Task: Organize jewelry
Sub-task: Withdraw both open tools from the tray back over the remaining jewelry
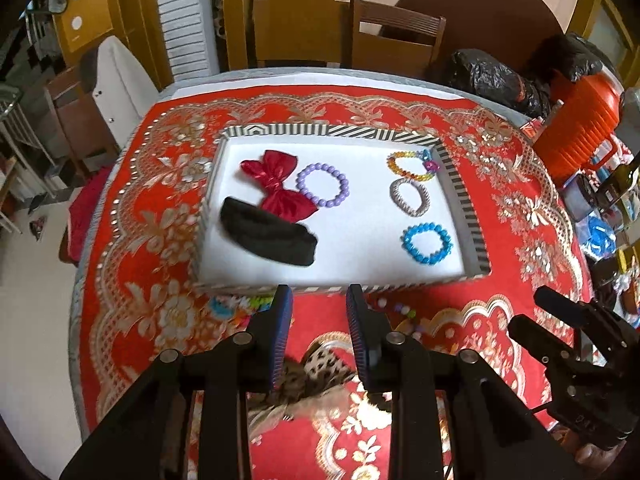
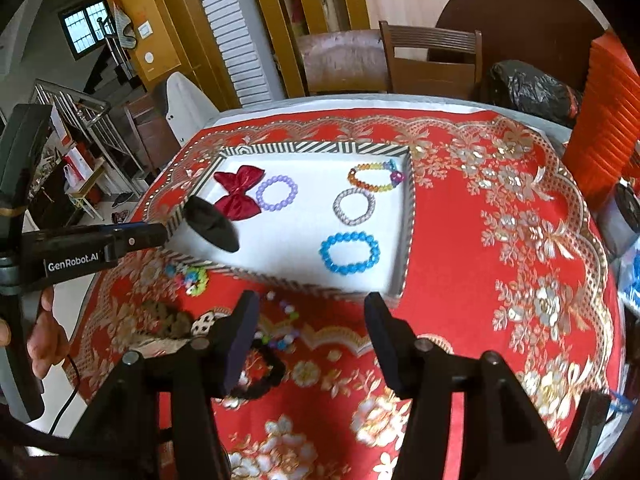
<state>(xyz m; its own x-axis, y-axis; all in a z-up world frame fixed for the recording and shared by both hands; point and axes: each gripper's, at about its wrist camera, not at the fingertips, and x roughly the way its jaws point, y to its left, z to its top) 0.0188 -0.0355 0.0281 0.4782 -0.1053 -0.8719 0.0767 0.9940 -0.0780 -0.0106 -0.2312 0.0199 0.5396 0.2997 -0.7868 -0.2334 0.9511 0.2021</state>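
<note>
A striped-rim tray [image 1: 320, 130] with a white floor holds a red bow [image 1: 276, 188], a black hairband [image 1: 268, 232] and purple [image 1: 346, 188], rainbow [image 1: 392, 166], silver [image 1: 400, 200] and blue [image 1: 405, 240] bead bracelets. My left gripper [image 1: 318, 300] hovers in front of the tray's near rim, open, with nothing between its pads. Below it on the cloth lies a leopard bow [image 1: 320, 376]. My right gripper [image 2: 312, 304] is open too and bare, above loose pastel beads [image 2: 286, 308] and a black scrunchie [image 2: 264, 376]. A neon bracelet [image 2: 194, 276] lies by the tray's near left corner.
The round table wears a red and gold cloth [image 1: 500, 208]; its edge drops to the floor at left. An orange ribbed container [image 1: 580, 128], black bags [image 1: 488, 76] and small clutter crowd the right side. Wooden chairs [image 1: 396, 40] stand behind. A hand [image 2: 44, 336] holds the left gripper's handle.
</note>
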